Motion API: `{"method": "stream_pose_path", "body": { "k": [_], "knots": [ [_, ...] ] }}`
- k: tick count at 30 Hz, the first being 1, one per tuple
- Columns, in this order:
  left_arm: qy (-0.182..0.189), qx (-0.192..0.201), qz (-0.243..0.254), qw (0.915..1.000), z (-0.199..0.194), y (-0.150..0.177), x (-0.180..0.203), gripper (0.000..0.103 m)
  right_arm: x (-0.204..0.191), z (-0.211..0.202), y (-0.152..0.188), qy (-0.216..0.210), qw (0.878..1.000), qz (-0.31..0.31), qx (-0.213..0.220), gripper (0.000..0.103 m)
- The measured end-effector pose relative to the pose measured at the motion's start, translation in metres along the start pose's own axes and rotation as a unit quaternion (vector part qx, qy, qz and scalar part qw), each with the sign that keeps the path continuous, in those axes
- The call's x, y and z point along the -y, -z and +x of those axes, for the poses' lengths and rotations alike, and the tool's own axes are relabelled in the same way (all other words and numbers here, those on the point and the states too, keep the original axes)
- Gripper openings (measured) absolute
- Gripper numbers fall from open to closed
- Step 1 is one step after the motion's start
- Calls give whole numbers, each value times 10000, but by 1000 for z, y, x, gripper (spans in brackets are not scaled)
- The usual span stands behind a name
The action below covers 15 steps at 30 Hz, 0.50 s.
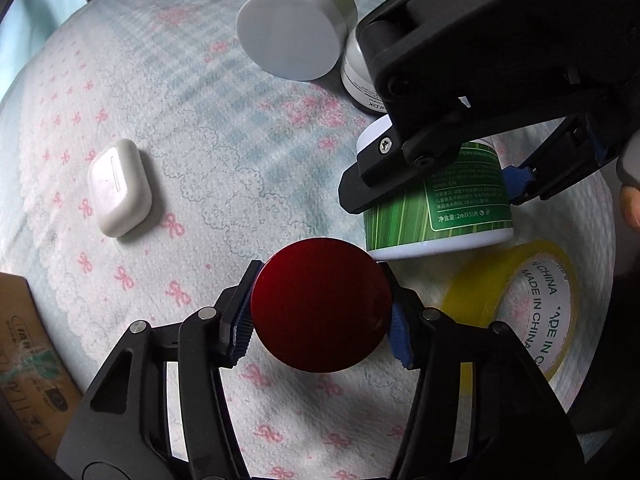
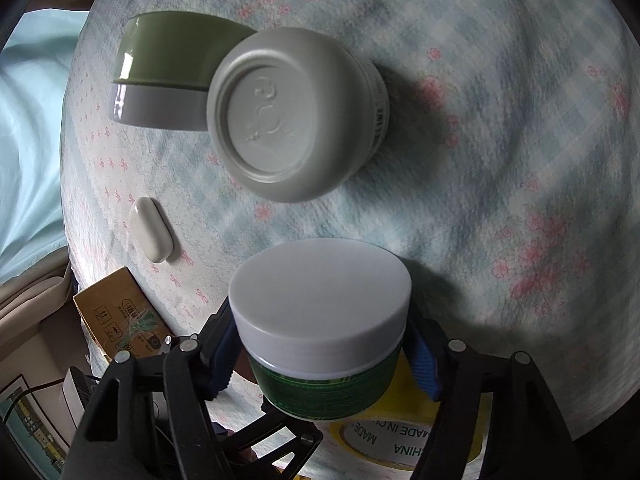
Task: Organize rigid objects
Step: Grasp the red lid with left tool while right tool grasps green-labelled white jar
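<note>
Left wrist view: left fingers (image 1: 320, 316) clamp red disc (image 1: 320, 306); right fingers (image 2: 324, 354) grip green jar (image 2: 320, 320).

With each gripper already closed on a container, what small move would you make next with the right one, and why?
Probably ease the right gripper, shut on the green-labelled jar, toward the two pale jars, the green-banded jar and the embossed-lid jar. They already stand together, with bare cloth between.

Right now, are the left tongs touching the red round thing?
Touching. In the left wrist view, the left tongs have one blue pad pressed on each side of the red round thing, with no gap showing.
</note>
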<state>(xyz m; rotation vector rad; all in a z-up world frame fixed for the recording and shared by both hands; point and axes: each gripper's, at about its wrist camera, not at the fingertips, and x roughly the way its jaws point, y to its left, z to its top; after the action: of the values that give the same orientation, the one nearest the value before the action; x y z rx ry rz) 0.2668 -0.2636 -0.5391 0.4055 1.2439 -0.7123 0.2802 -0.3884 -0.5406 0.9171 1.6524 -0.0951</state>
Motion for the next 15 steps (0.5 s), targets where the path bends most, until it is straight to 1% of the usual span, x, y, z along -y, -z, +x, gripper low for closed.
{"method": "stream_pose_path", "body": {
  "k": [6, 8, 12, 15],
  "knots": [
    [-60, -8, 71, 10000, -4, 3, -1, 51, 1, 1, 2, -97, 9999, 20, 56, 67],
    [-78, -16, 49, 10000, -7, 3, 0, 51, 7, -5, 2, -181, 9998, 73, 74, 67],
    [-130, 9, -3, 9999, -20, 8, 5, 51, 14, -12, 3, -371, 9990, 229, 133, 67],
    [-164, 63, -74, 9998, -38, 9, 8, 51, 15, -22, 7, -443, 9985, 229, 207, 67]
  ]
}}
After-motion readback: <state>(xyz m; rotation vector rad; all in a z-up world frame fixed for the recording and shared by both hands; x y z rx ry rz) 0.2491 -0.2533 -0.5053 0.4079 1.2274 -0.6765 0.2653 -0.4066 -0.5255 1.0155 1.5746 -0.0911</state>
